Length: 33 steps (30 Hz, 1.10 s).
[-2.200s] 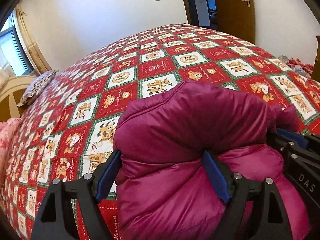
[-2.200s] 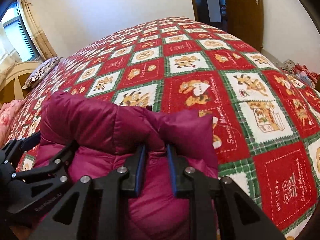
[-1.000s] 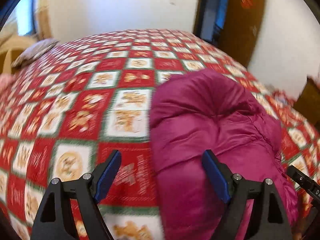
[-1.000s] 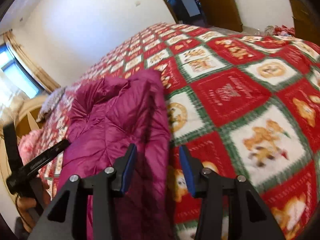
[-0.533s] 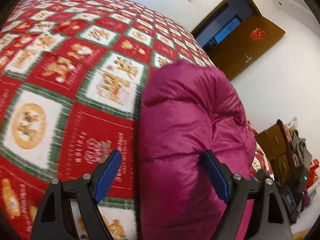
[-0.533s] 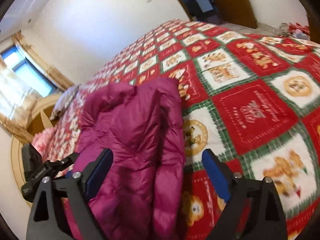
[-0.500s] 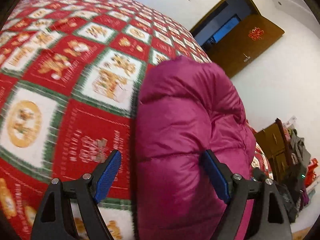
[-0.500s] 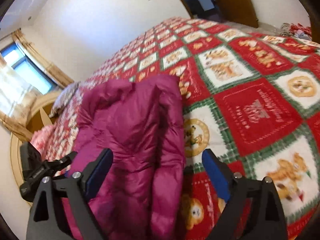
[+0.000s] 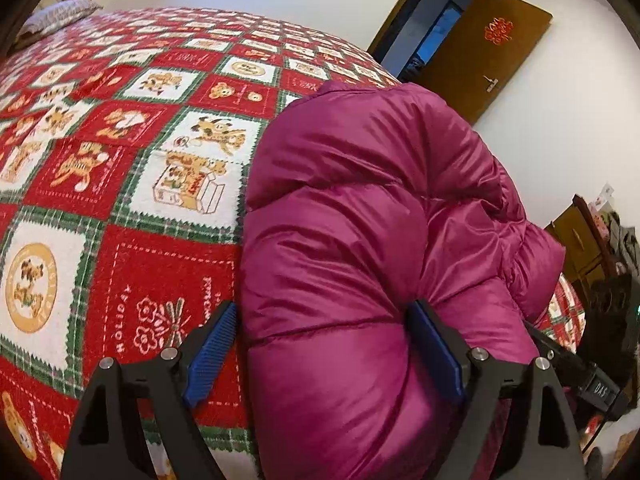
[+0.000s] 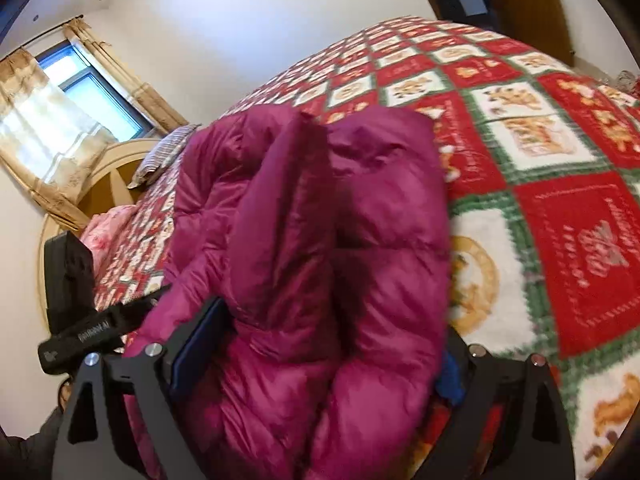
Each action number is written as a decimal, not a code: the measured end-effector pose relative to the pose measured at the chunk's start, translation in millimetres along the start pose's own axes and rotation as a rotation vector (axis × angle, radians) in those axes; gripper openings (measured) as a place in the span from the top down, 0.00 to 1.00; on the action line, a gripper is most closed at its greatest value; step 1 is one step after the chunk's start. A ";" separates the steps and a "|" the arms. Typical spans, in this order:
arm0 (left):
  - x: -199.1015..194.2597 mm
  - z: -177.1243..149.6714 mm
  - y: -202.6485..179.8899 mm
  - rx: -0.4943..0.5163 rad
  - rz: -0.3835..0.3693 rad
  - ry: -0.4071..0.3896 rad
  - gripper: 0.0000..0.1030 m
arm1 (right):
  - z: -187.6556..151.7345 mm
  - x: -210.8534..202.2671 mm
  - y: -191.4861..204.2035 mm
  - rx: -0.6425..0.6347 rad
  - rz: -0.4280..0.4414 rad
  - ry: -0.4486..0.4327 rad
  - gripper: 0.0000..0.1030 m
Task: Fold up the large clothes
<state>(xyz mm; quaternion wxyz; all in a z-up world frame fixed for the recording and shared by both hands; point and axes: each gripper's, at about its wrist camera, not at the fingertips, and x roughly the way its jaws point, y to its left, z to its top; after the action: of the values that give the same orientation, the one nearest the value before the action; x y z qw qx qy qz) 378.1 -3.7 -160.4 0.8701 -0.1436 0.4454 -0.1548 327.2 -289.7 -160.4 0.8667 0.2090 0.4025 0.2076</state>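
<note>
A magenta puffer jacket (image 9: 360,240) lies folded in a thick bundle on the bed near its front edge; it also shows in the right wrist view (image 10: 312,248). My left gripper (image 9: 324,356) is open, its blue pads on either side of the bundle's left end. My right gripper (image 10: 320,360) is open wide around the bundle's right end; its right pad is mostly hidden behind the fabric. Each gripper shows at the edge of the other's view.
The bed is covered by a red, green and white Christmas patchwork quilt (image 9: 120,160). A striped pillow (image 10: 164,152) and a pink cloth (image 10: 108,228) lie by the curved headboard. A brown door (image 9: 472,52) stands open beyond the bed.
Both grippers let go of the jacket and opened, then swung to its two ends. Each has now closed in so the bundle sits between its open fingers.
</note>
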 end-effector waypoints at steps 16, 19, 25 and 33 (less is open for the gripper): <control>-2.6 -3.9 -11.1 0.102 0.018 0.005 0.36 | -13.4 4.3 22.1 -0.008 -0.086 0.026 0.45; -8.9 -5.9 -12.7 0.110 0.027 0.012 0.39 | -23.3 -1.9 30.5 0.016 -0.091 0.025 0.50; -32.0 -24.5 -15.8 0.117 0.022 0.015 0.42 | -47.1 -24.2 44.6 0.044 -0.089 0.008 0.58; -59.1 -53.8 -29.9 0.131 -0.040 0.037 0.45 | -74.2 -65.5 60.9 0.051 -0.099 -0.018 0.63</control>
<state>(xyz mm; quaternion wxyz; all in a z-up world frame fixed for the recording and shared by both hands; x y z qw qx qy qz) 297.0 -13.4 -135.9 0.8660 -0.0923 0.4473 -0.2036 218.7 -259.5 -131.8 0.8739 0.2128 0.4097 0.1525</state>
